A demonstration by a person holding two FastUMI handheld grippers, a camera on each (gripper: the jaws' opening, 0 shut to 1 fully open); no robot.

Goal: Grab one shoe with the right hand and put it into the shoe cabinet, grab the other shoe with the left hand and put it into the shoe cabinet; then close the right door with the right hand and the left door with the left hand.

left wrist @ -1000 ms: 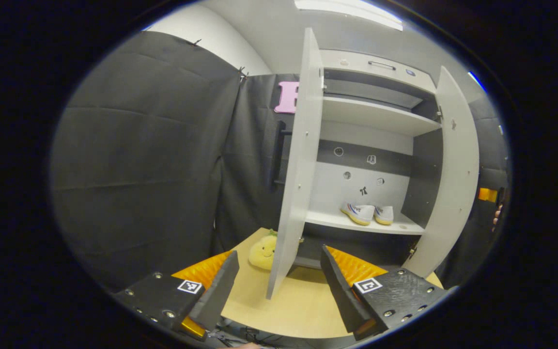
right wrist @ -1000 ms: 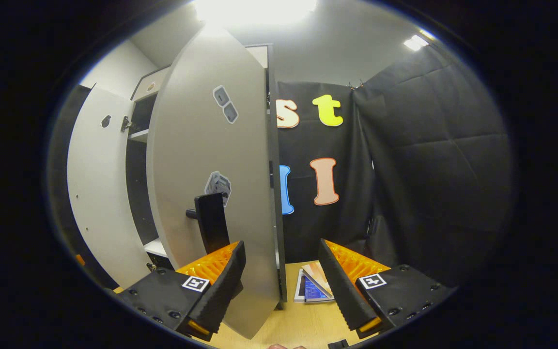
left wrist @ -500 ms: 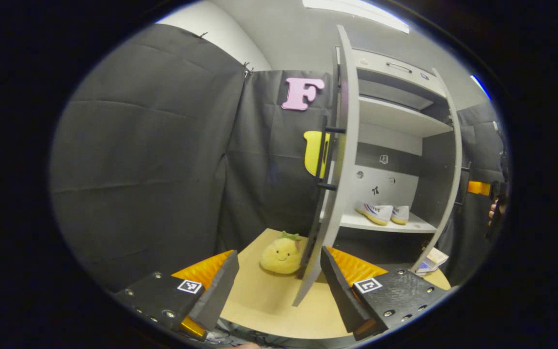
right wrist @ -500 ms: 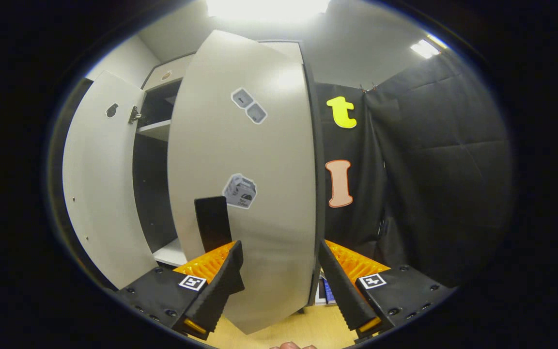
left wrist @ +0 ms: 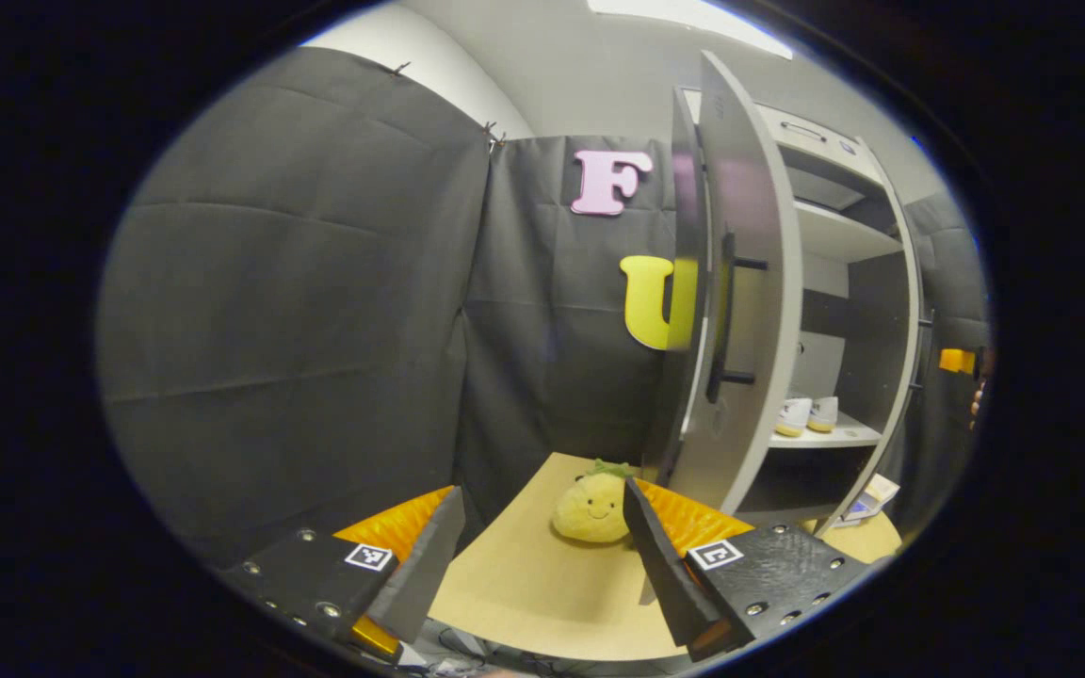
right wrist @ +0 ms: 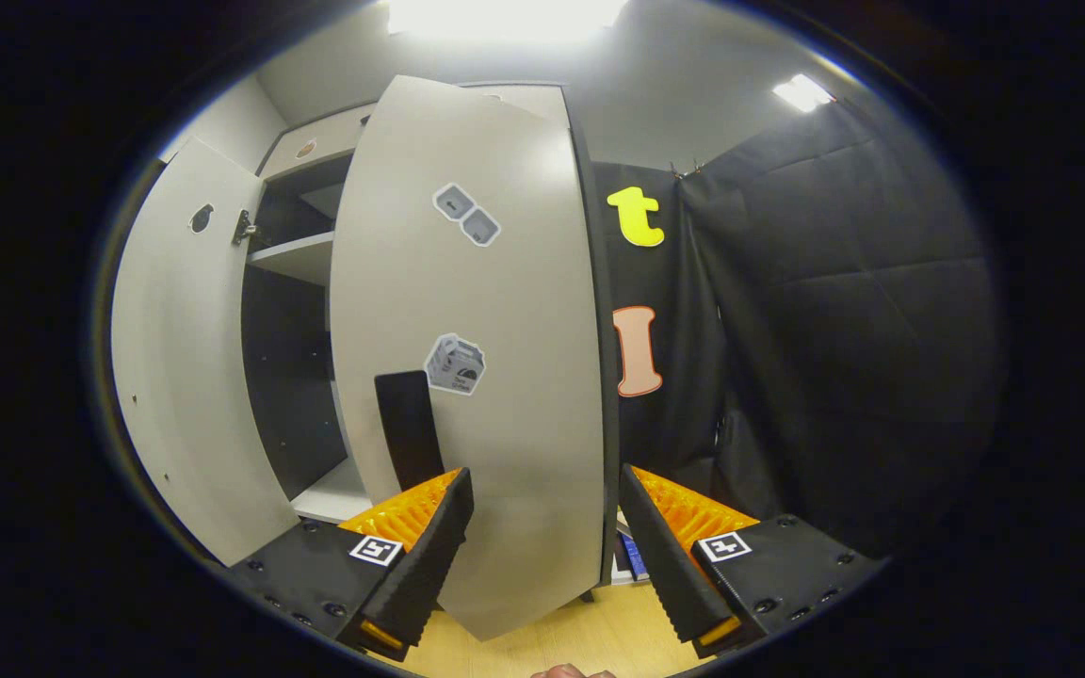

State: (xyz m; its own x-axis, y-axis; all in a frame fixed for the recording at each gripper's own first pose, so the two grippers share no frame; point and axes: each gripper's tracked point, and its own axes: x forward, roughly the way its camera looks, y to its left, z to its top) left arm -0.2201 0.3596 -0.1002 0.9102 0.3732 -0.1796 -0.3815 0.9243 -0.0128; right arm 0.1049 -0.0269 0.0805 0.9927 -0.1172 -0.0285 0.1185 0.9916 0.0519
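In the left gripper view the pale cabinet's left door (left wrist: pixel 752 282) stands half-swung, its outer face and black handle (left wrist: pixel 721 325) toward me. Behind it two white shoes (left wrist: pixel 808 414) sit side by side on the lower shelf (left wrist: pixel 834 437). My left gripper (left wrist: pixel 542 565) is open just left of the door's bottom corner; I cannot tell whether it touches. In the right gripper view the right door (right wrist: pixel 495 377) fills the middle with its dark handle (right wrist: pixel 408 428). My right gripper (right wrist: pixel 542 556) is open, and the door's lower edge lies between its fingers.
A yellow plush toy (left wrist: pixel 591 507) sits on the wooden table (left wrist: pixel 524 603) by the left door. Books (right wrist: pixel 627 556) lie on the table behind the right door. Black cloth walls close in on both sides. The other gripper (left wrist: pixel 955 360) and a hand show at the far right.
The left door has swung toward the cabinet, hiding most of the shelves and part of the shoes. The right door has swung partway toward shut, then barely moved.
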